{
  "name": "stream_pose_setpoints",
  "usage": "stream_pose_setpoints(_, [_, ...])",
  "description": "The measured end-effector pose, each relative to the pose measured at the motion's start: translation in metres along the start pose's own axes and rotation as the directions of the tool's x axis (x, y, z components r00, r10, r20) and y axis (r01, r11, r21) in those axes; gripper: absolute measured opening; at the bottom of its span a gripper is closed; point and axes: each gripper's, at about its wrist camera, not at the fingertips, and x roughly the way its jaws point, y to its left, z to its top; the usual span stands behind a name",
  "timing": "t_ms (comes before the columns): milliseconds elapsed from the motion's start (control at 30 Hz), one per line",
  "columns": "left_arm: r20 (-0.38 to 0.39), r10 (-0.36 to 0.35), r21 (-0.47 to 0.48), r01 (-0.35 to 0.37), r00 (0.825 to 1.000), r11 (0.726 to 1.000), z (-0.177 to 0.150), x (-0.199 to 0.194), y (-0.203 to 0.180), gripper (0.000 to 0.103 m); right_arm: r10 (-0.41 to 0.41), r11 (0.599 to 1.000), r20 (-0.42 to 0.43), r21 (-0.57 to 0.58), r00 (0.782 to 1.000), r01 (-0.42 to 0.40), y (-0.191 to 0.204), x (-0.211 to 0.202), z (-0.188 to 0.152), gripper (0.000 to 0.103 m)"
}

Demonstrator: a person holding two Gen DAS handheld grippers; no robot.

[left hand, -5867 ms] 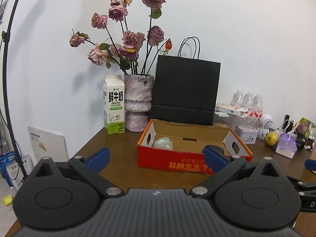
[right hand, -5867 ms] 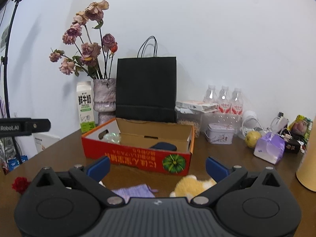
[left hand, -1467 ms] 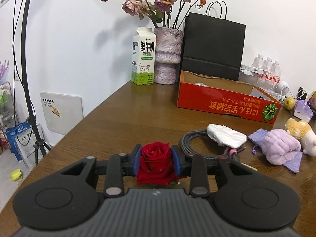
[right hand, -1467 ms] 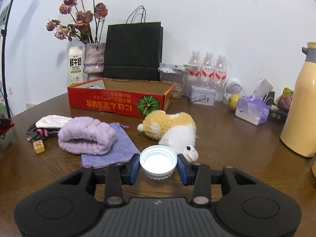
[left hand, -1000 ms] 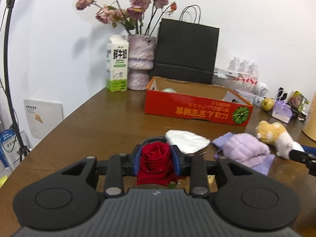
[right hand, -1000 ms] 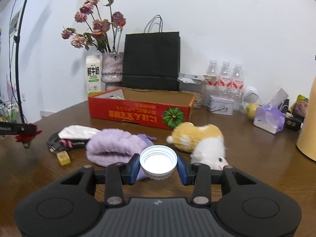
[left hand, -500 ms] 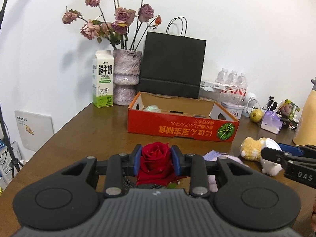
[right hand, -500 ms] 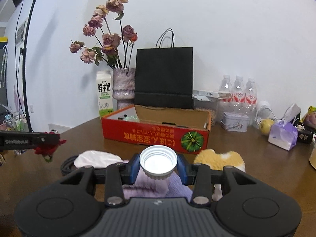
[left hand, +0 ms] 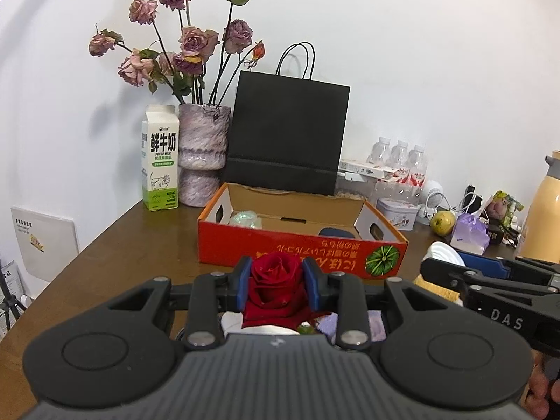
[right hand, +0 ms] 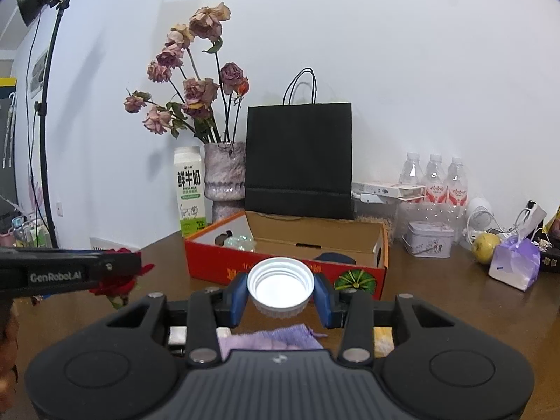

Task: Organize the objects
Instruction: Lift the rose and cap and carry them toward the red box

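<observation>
My left gripper point(left hand: 276, 281) is shut on a red rose point(left hand: 274, 288), held above the table in front of the red cardboard box point(left hand: 297, 252). My right gripper point(right hand: 280, 292) is shut on a white ribbed cap point(right hand: 280, 285), open side toward the camera, also raised in front of the box point(right hand: 224, 262). In the left wrist view the right gripper and its cap point(left hand: 442, 253) show at the right. In the right wrist view the left gripper's finger point(right hand: 70, 273) and the rose point(right hand: 117, 281) show at the left. The box holds a pale green crumpled thing point(left hand: 246, 218) and a dark blue thing point(left hand: 336, 232).
Behind the box stand a milk carton point(left hand: 159, 157), a vase of dried roses point(left hand: 204, 154) and a black paper bag point(left hand: 287, 136). Right of it lie water bottles point(right hand: 435, 180), a tin point(right hand: 428, 239), a pear point(right hand: 484, 243), a purple pouch point(right hand: 514, 266). A purple cloth point(right hand: 269, 339) lies below my right gripper.
Both grippers have risen and come closer to the box, each keeping its hold. The towel, plush toy and cable have dropped below the gripper bodies, mostly out of sight.
</observation>
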Motion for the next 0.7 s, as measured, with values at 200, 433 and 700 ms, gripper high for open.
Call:
stream_pose_setpoints(200, [0.006,0.007,-0.007,-0.007,1.000,1.000,0.011,0.015,-0.004,0.032,0.010,1.000,0.004,0.005,1.000,-0.010,0.000,0.016,0.009,0.039])
stream_pose_setpoints(433, [0.011,0.016,-0.018,-0.016,1.000,1.000,0.023,0.036,-0.006,0.032,0.016,1.000,0.002,0.011,1.000,-0.016,-0.004,0.038,0.020,0.039])
stream_pose_setpoints(700, [0.020,0.032,-0.047,-0.031,0.999,0.998,0.041,0.062,-0.003,0.032,0.016,1.000,0.012,0.017,1.000,-0.016,-0.008,0.063,0.035,0.039])
